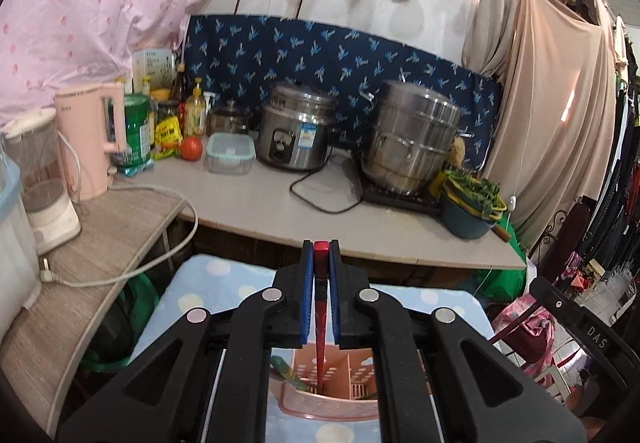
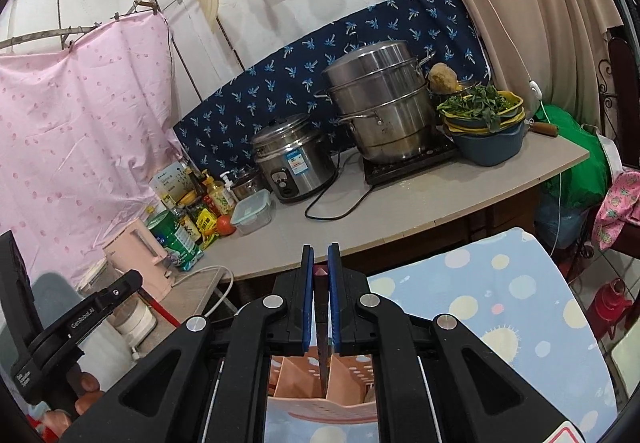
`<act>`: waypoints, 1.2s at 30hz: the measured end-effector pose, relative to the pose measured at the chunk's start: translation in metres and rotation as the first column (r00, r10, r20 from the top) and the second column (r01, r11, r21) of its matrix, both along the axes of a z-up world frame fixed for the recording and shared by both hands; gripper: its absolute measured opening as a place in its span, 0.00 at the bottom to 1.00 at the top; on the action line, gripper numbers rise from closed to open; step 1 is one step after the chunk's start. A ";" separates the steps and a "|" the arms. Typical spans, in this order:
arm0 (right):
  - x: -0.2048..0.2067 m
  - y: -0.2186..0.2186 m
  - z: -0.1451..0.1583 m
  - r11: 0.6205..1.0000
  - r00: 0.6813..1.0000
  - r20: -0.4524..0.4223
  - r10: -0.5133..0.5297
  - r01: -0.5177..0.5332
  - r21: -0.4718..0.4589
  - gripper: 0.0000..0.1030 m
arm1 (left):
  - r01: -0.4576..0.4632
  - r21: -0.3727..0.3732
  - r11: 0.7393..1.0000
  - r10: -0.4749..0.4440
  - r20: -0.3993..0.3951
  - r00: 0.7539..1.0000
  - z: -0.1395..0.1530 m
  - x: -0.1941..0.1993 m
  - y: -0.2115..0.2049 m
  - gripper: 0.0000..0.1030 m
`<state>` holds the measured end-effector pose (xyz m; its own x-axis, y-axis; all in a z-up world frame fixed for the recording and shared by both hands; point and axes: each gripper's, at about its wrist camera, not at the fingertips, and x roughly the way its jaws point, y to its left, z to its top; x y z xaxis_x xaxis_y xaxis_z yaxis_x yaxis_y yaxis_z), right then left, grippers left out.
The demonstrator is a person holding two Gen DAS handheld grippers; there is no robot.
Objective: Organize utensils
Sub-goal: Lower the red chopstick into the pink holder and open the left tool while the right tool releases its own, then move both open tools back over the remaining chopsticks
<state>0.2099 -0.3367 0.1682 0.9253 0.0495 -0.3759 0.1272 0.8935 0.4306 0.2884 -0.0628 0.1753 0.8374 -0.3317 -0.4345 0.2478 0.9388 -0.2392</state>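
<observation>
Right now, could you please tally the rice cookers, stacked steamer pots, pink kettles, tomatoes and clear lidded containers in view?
Rice cooker: 1
Stacked steamer pot: 1
Pink kettle: 1
Tomato: 1
Clear lidded container: 1
Total: 5

"DAS" in white letters on the black gripper body (image 1: 592, 327) at the right edge of the left wrist view. "GenRobot.AI" in white on the black gripper arm (image 2: 86, 317) at the left of the right wrist view. Rice cooker sticker (image 2: 295, 159), bottle and packet labels: print too small to read.
</observation>
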 end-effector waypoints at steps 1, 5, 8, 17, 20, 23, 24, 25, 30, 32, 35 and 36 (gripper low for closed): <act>0.001 0.001 -0.002 1.000 1.000 -0.006 0.003 -0.003 -0.001 0.07 | -0.001 0.001 1.000 0.001 -0.009 1.000 -0.003 0.001 0.000 0.07; 0.001 0.004 -0.008 1.000 1.000 -0.021 0.007 -0.007 -0.012 0.08 | -0.019 0.007 1.000 0.019 -0.025 1.000 -0.012 0.000 0.003 0.07; -0.003 0.008 -0.008 1.000 1.000 -0.019 0.005 -0.005 -0.030 0.12 | -0.018 0.007 1.000 0.019 -0.031 0.999 -0.014 -0.002 0.006 0.11; -0.027 0.018 -0.002 0.999 1.000 -0.010 0.021 -0.022 -0.041 0.22 | -0.028 0.011 1.000 0.028 -0.030 0.999 -0.013 -0.023 0.016 0.34; -0.038 0.024 -0.003 0.998 0.999 -0.019 0.038 -0.038 -0.047 0.23 | -0.024 0.016 1.000 0.024 -0.043 0.999 -0.016 -0.033 0.021 0.37; -0.052 0.031 -0.008 0.997 0.998 -0.039 0.053 -0.055 -0.046 0.26 | -0.017 0.024 1.000 0.018 -0.061 0.998 -0.022 -0.047 0.026 0.41; -0.056 0.032 -0.010 0.997 0.997 -0.046 0.057 -0.059 -0.044 0.26 | -0.016 0.029 0.999 0.018 -0.066 0.998 -0.024 -0.051 0.026 0.41; -0.061 0.034 -0.013 0.997 0.997 -0.054 0.064 -0.066 -0.039 0.26 | -0.013 0.034 0.999 0.015 -0.077 0.997 -0.027 -0.056 0.028 0.41; -0.083 0.043 -0.034 0.996 0.992 -0.096 0.084 -0.086 -0.017 0.26 | -0.007 0.048 0.999 0.012 -0.119 0.993 -0.043 -0.075 0.033 0.41; -0.091 0.048 -0.041 0.995 0.989 -0.115 0.091 -0.095 -0.025 0.26 | -0.006 0.055 0.998 0.014 -0.132 0.991 -0.050 -0.083 0.036 0.41; -0.106 0.057 -0.052 0.994 0.985 -0.139 0.099 -0.106 -0.041 0.26 | -0.004 0.067 0.998 0.014 -0.150 0.989 -0.059 -0.094 0.039 0.41; -0.110 0.059 -0.057 0.993 0.984 -0.146 0.103 -0.110 -0.041 0.26 | -0.002 0.070 0.998 0.013 -0.158 0.987 -0.063 -0.098 0.041 0.41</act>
